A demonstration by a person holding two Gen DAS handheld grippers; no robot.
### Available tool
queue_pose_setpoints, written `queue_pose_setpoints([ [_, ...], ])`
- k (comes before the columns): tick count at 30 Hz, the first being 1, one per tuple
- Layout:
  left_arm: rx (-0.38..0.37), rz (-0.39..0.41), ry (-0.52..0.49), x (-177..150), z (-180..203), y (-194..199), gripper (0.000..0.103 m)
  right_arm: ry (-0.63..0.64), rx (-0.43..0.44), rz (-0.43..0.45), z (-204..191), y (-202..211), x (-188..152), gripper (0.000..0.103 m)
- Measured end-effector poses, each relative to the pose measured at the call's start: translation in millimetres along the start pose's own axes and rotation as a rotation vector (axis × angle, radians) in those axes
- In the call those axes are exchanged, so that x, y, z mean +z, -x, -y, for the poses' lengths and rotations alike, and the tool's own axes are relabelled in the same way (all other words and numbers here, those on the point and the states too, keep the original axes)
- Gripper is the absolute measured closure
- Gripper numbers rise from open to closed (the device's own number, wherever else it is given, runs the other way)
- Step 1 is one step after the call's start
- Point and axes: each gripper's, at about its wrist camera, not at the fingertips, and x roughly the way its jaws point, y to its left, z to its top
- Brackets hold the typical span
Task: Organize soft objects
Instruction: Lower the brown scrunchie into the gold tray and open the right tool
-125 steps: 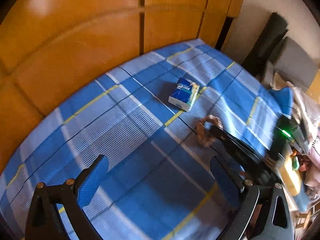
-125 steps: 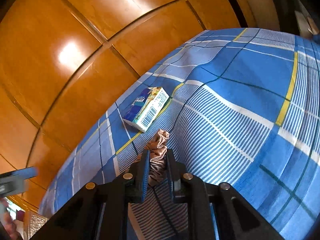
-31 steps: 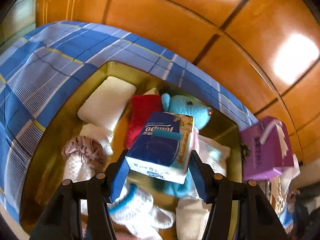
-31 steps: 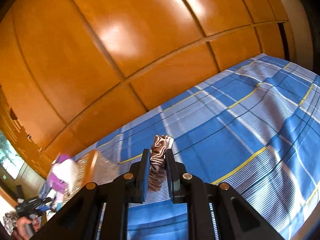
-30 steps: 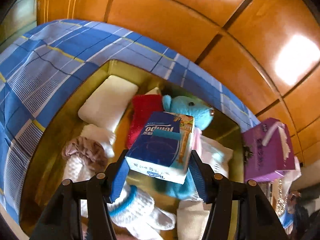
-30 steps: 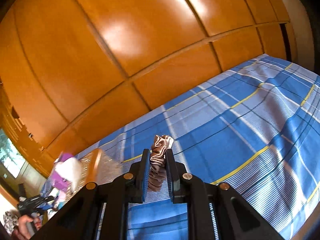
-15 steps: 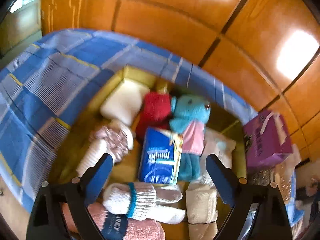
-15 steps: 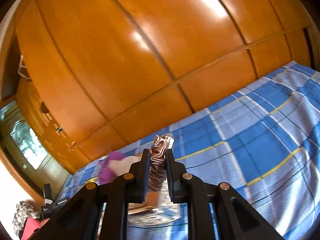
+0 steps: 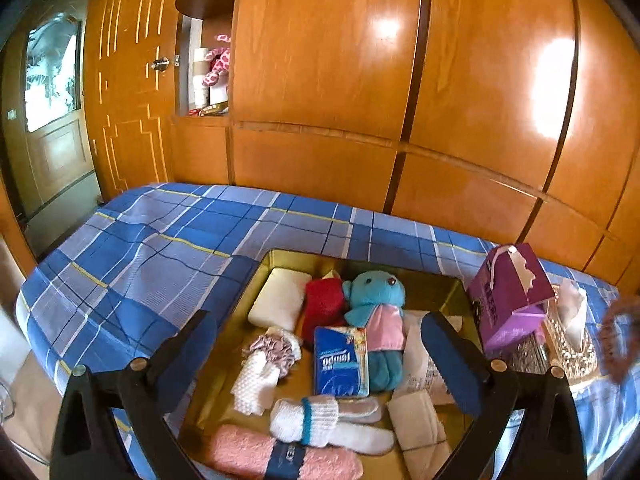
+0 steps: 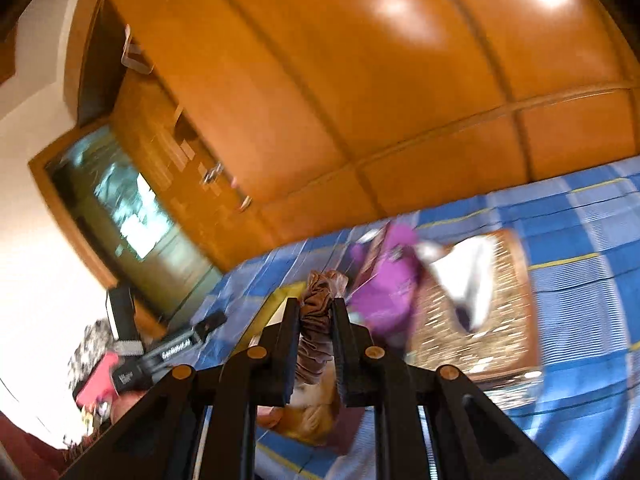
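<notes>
My left gripper (image 9: 316,336) is open and empty, raised above a gold tray (image 9: 424,280) on the blue plaid bed. The blue Tempo tissue pack (image 9: 340,362) lies in the tray beside a turquoise teddy (image 9: 376,300), a red cloth (image 9: 322,304), a white pad (image 9: 280,298), a pink scrunchie (image 9: 274,350), white socks (image 9: 320,420) and a pink towel roll (image 9: 276,456). My right gripper (image 10: 316,304) is shut on a brown satin scrunchie (image 10: 318,312), held in the air near the tray; it shows blurred at the right edge of the left wrist view (image 9: 620,340).
A purple tissue box (image 9: 508,300) and a glittery tissue holder (image 9: 572,344) stand right of the tray; both show in the right wrist view, the purple box (image 10: 384,284) blurred. Orange wooden wardrobe panels (image 9: 400,80) back the bed. The bed's edge and floor lie to the left.
My left gripper opened, dropped the Tempo pack into the tray, then drew back and up. My right gripper swung left toward the tray with the brown scrunchie.
</notes>
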Motion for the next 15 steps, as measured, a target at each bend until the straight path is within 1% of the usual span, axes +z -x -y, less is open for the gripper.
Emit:
queue_pose_setpoints([
  [1,-0.012,-0.011,0.007,-1,-3,1,0.0,0.006,0.007,-0.025,-3,-8,-2,0.089],
  [2,-0.014,-0.021,0.017,-3,-7,1,0.0,0.013,0.026,-0.076,-8,-23,-6,0.089],
  [5,0.012,-0.042,0.044,-7,-16,2,0.0,0.048,0.056,-0.197,-21,-58,-21,0.089],
  [9,0.044,-0.052,0.073,-11,-28,5,0.0,0.1,0.098,-0.321,-37,-101,-43,0.089],
  [11,0.056,-0.052,0.074,-13,-33,7,0.0,0.126,0.112,-0.365,-44,-120,-51,0.089],
  [15,0.077,-0.054,0.059,-16,-38,14,0.0,0.181,0.104,-0.427,-54,-150,-65,0.089],
])
